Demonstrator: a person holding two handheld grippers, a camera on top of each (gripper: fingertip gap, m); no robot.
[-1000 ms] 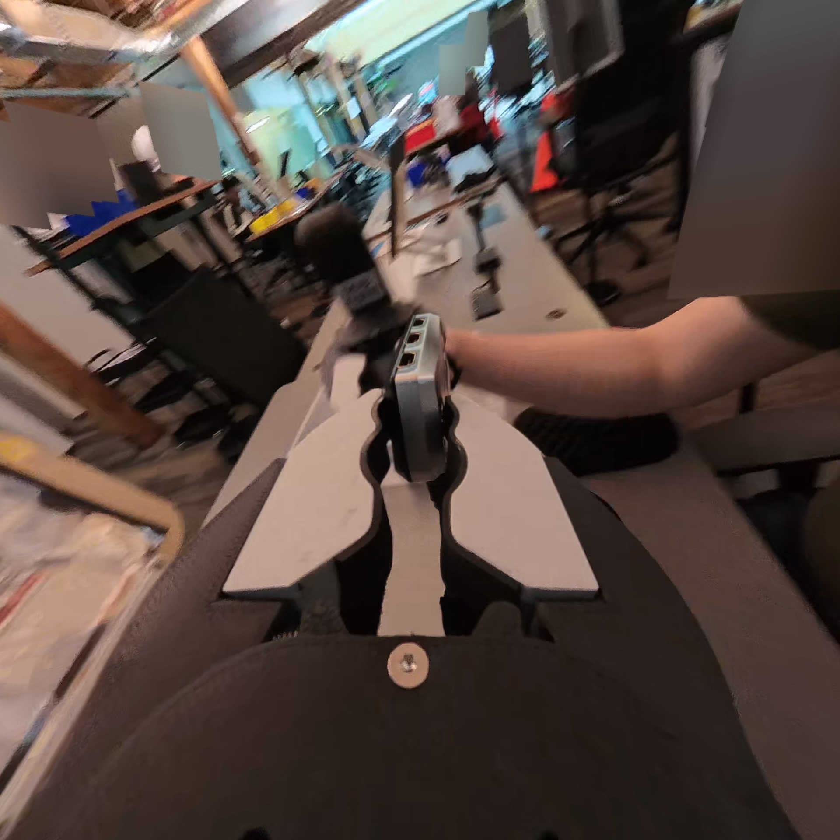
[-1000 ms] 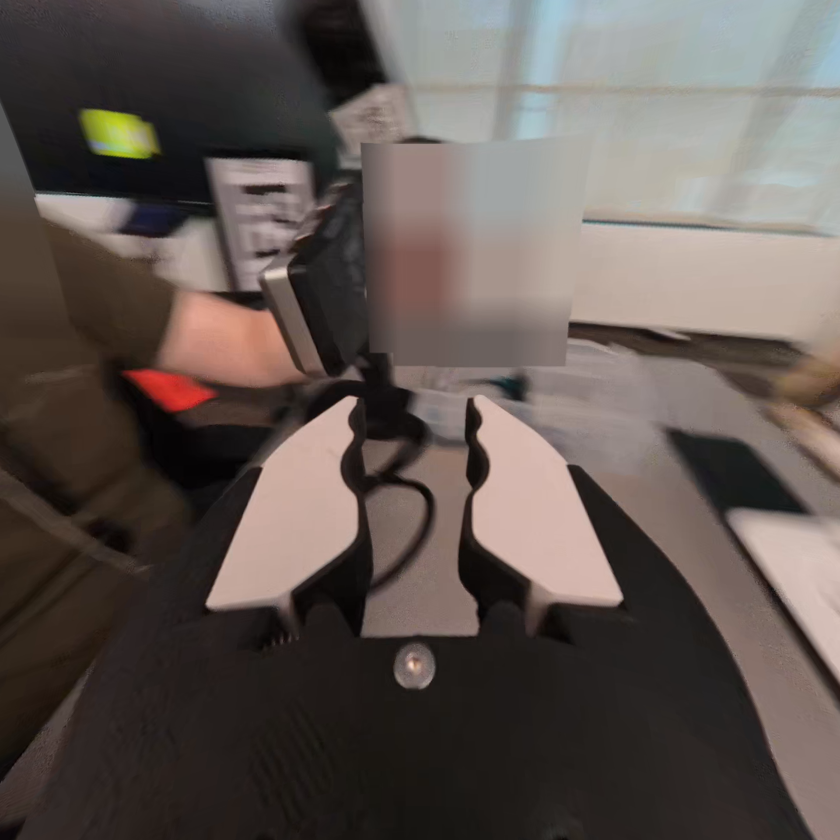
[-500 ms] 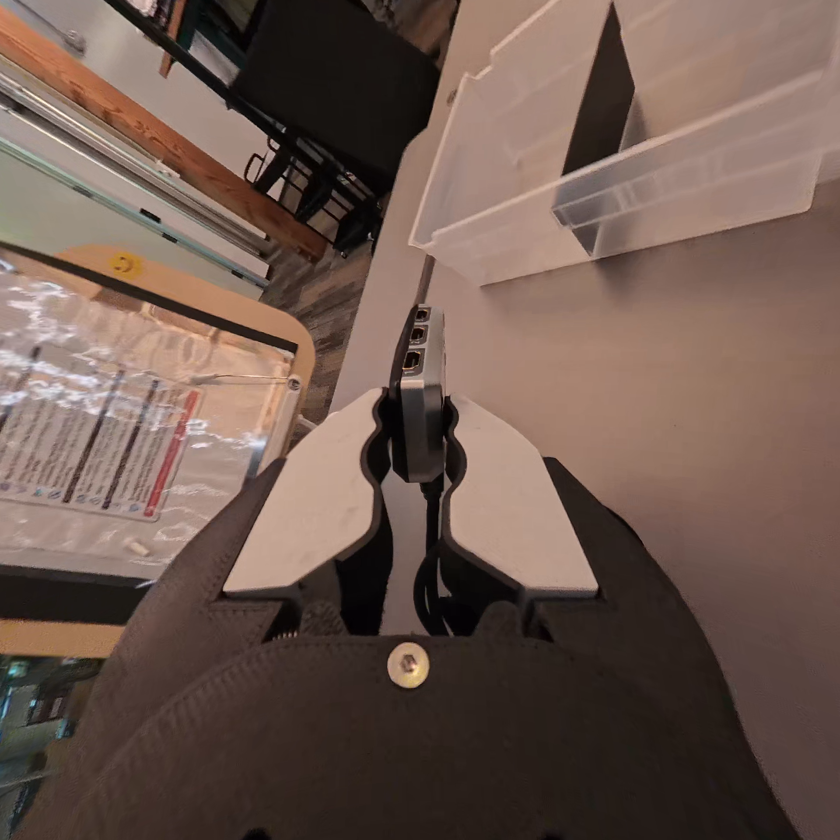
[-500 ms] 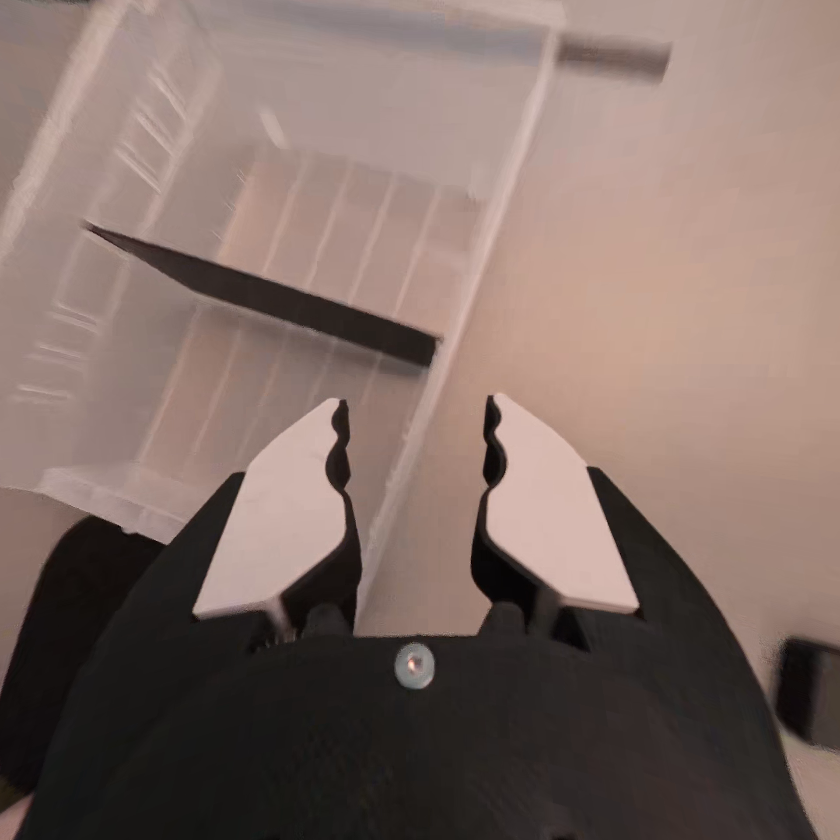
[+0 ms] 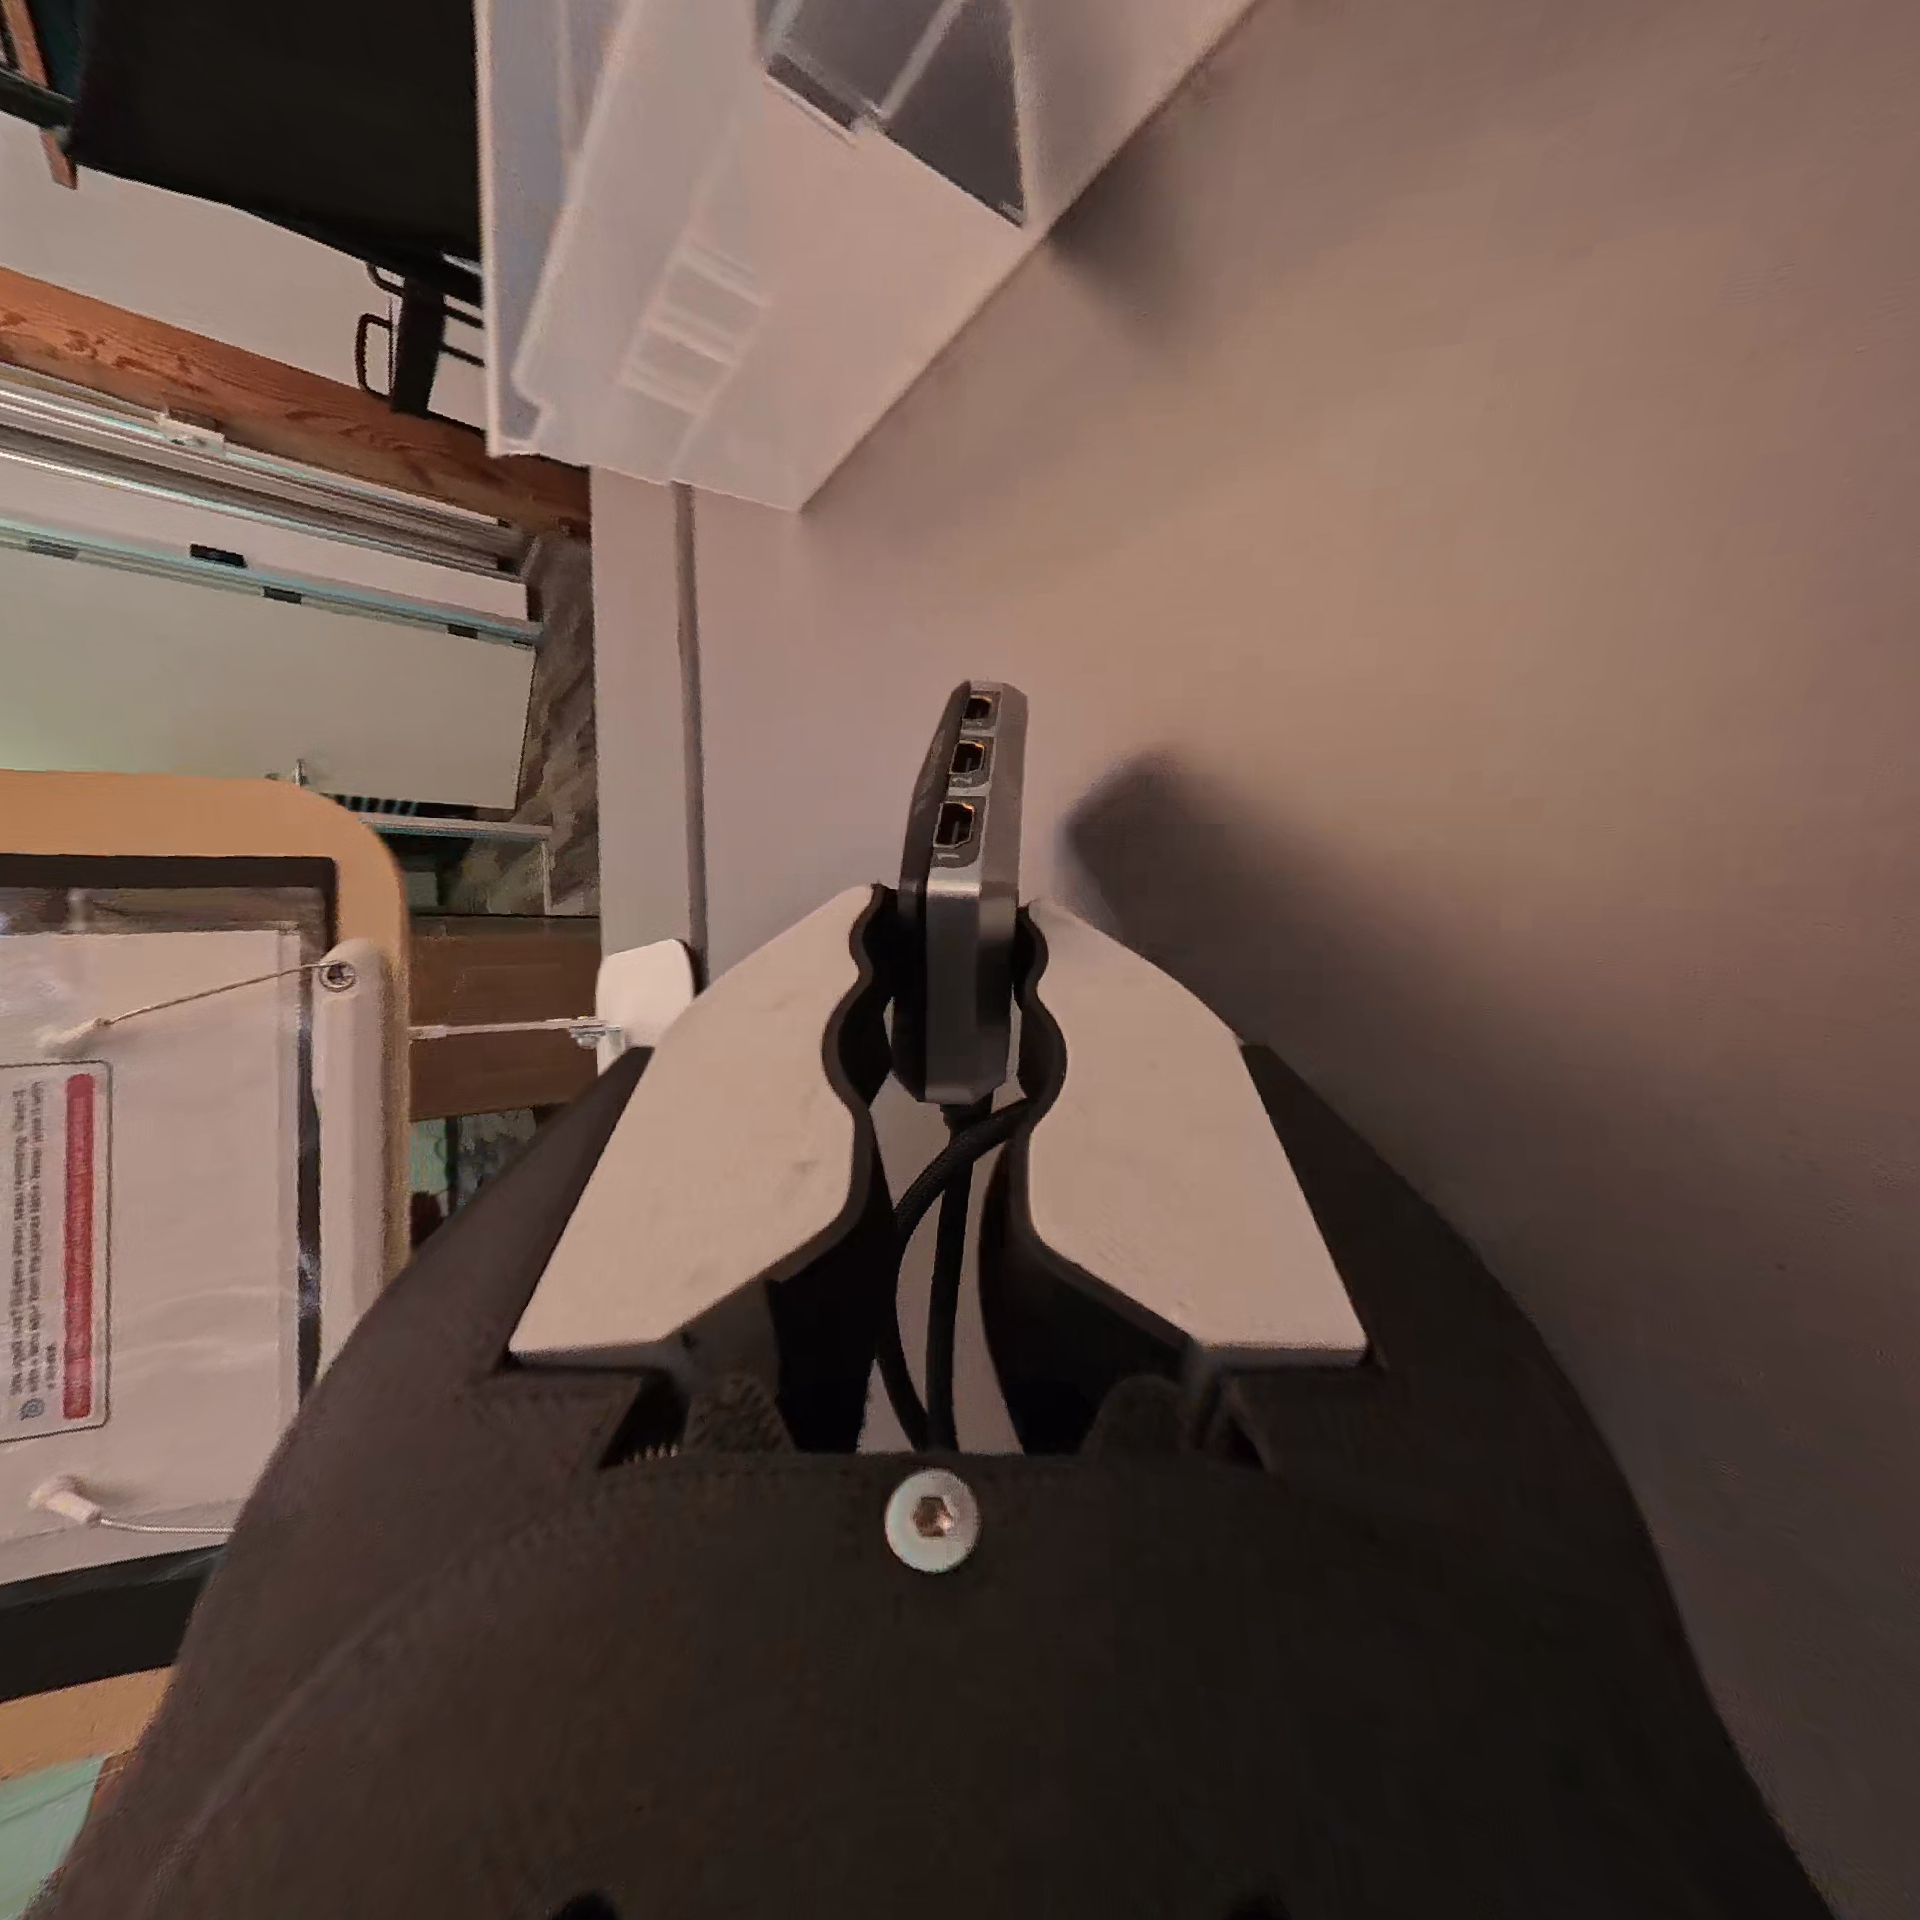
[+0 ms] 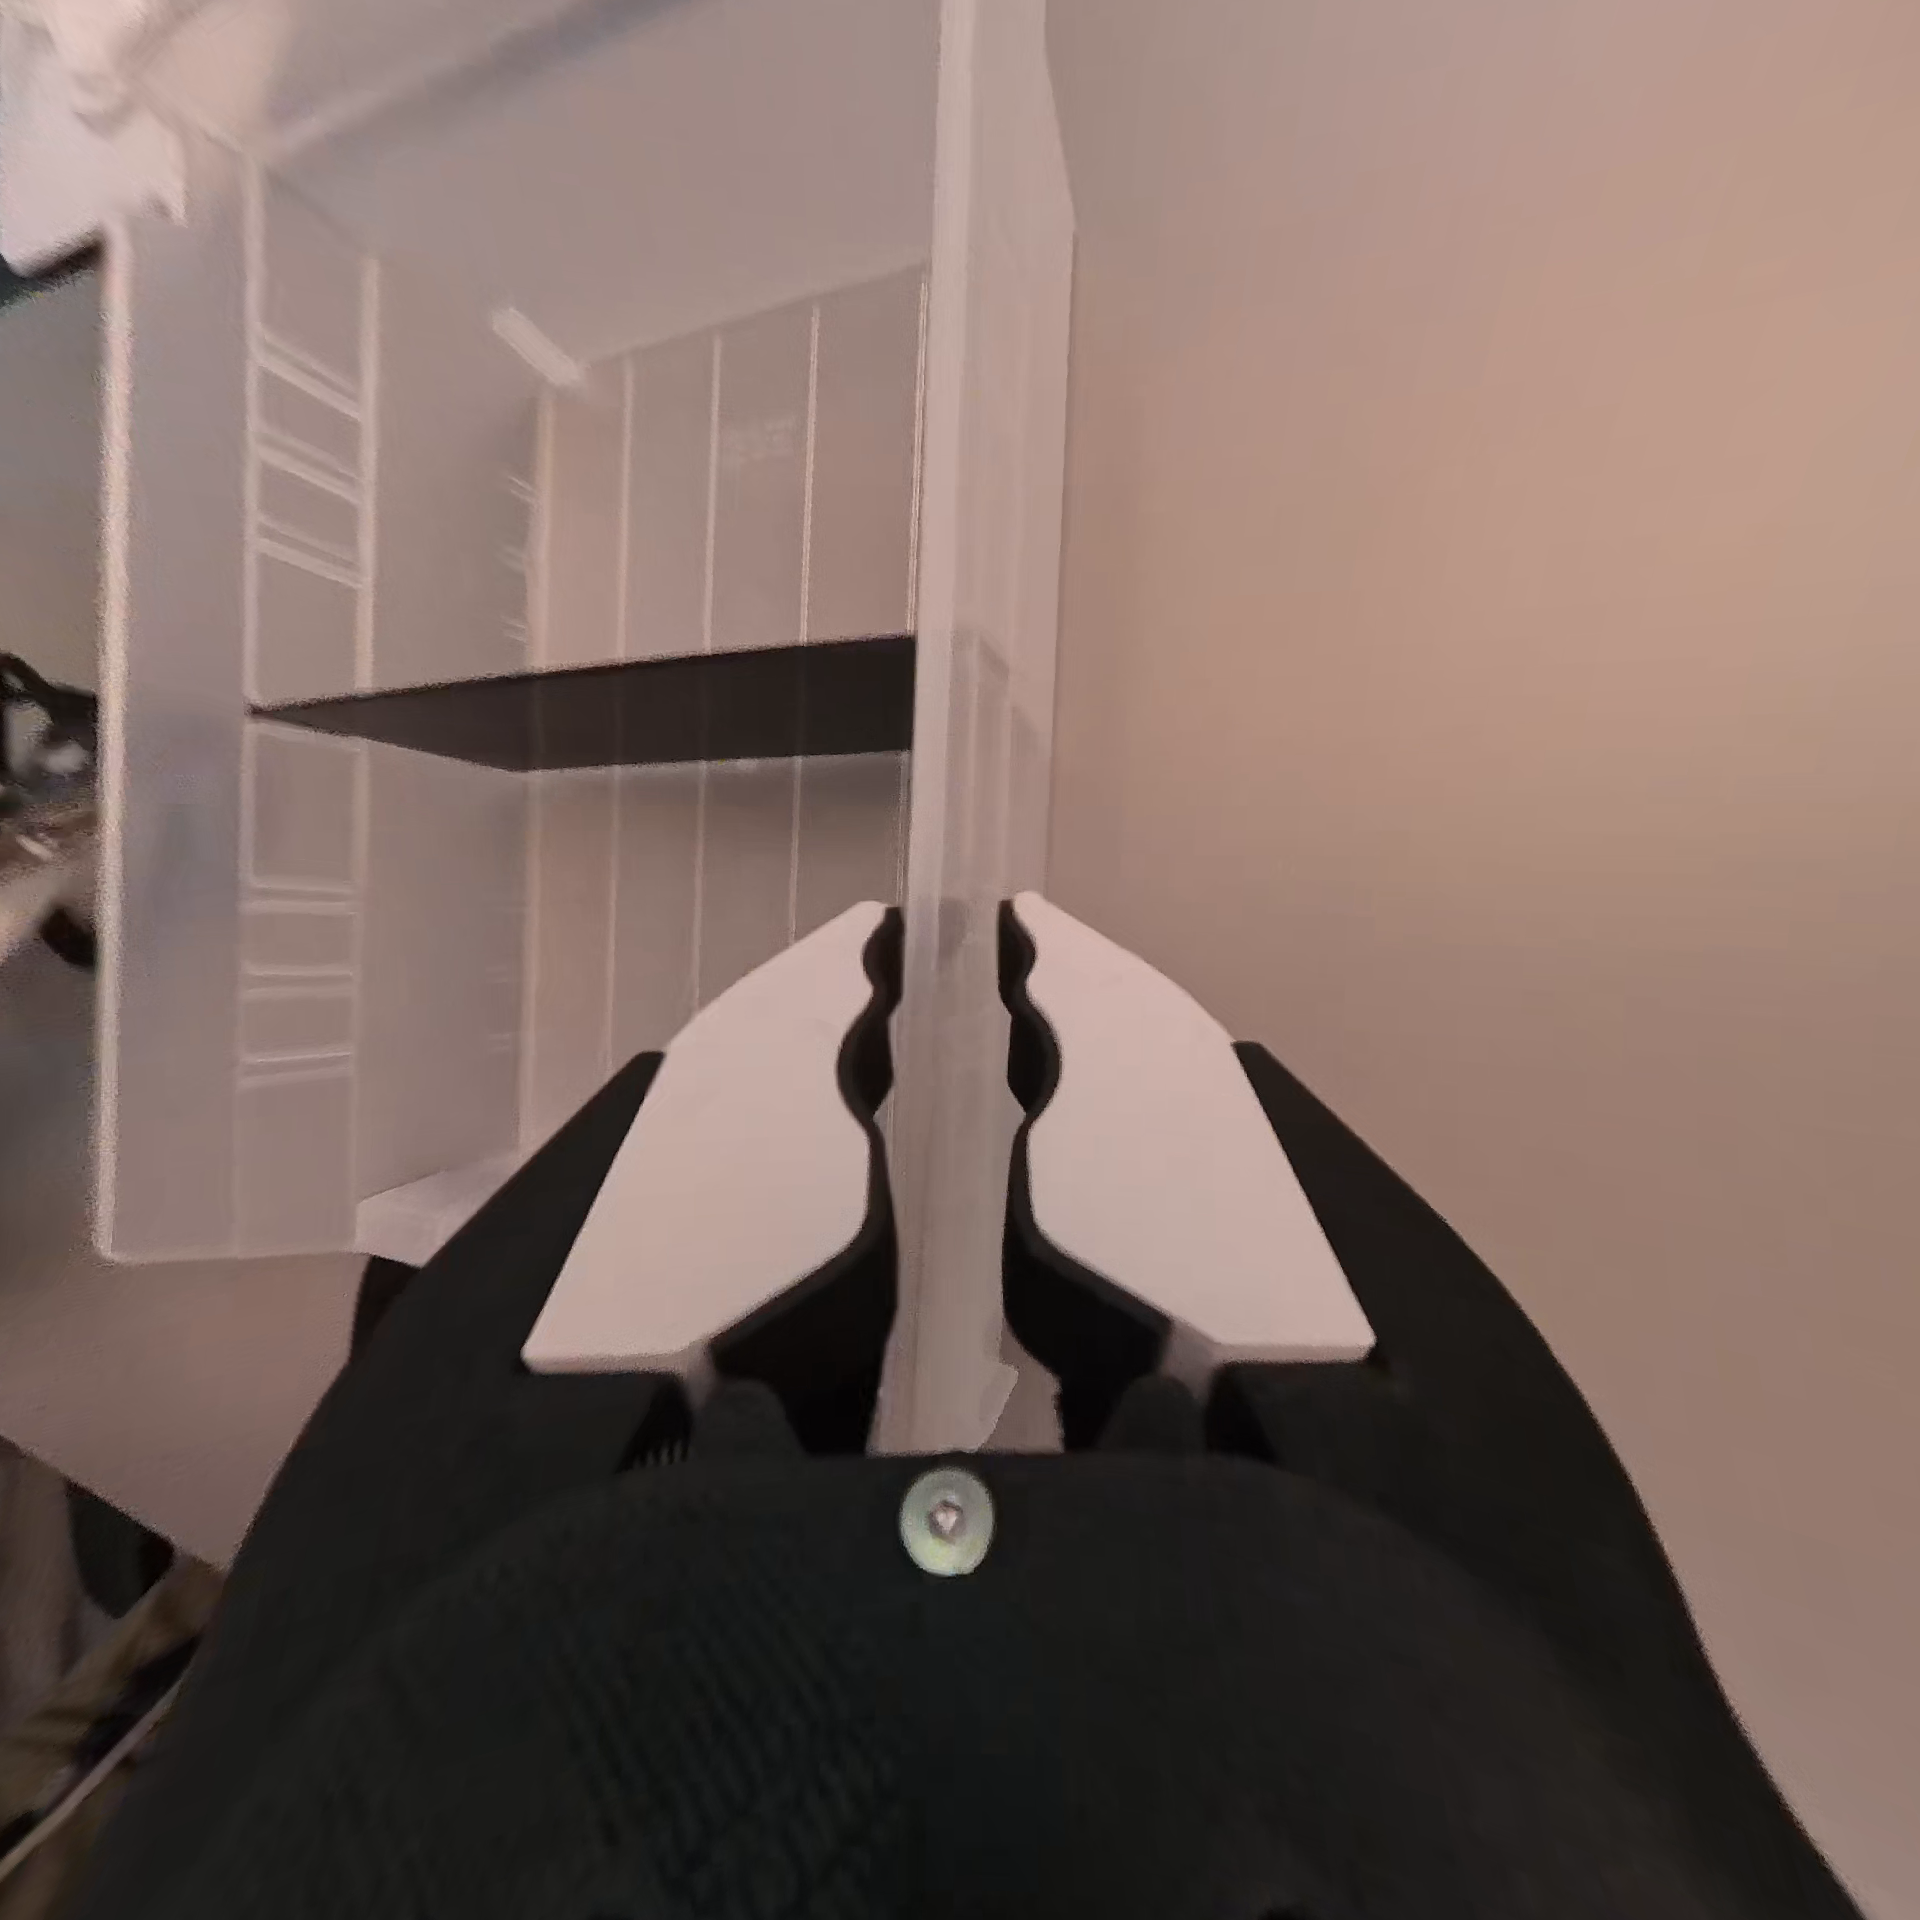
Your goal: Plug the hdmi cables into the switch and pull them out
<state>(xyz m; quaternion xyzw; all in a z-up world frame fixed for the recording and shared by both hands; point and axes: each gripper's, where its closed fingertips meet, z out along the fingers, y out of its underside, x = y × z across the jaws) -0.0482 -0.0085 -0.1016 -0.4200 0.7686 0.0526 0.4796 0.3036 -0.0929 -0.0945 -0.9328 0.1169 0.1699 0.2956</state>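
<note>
My left gripper (image 5: pixel 951 925) is shut on a grey HDMI switch (image 5: pixel 961 997) and holds it edge-up over the grey table (image 5: pixel 1455 727). Three empty ports (image 5: pixel 964 774) face away from me. A black braided cable (image 5: pixel 935 1247) runs from the switch's near end back between the fingers. My right gripper (image 6: pixel 948 914) is shut on the side wall of a clear plastic bin (image 6: pixel 987 520), one finger inside and one outside. No loose HDMI cable plug is in view.
The clear bin (image 5: pixel 727 260) sits on the table ahead of the switch, near the table's edge. A black divider (image 6: pixel 623 696) crosses the inside of the bin. A framed white sheet (image 5: pixel 156 1195) stands past the table's edge at the left.
Both views have swung from the room down to the table and bin. The left gripper still holds the switch. The right gripper, open before, has closed on the bin's wall.
</note>
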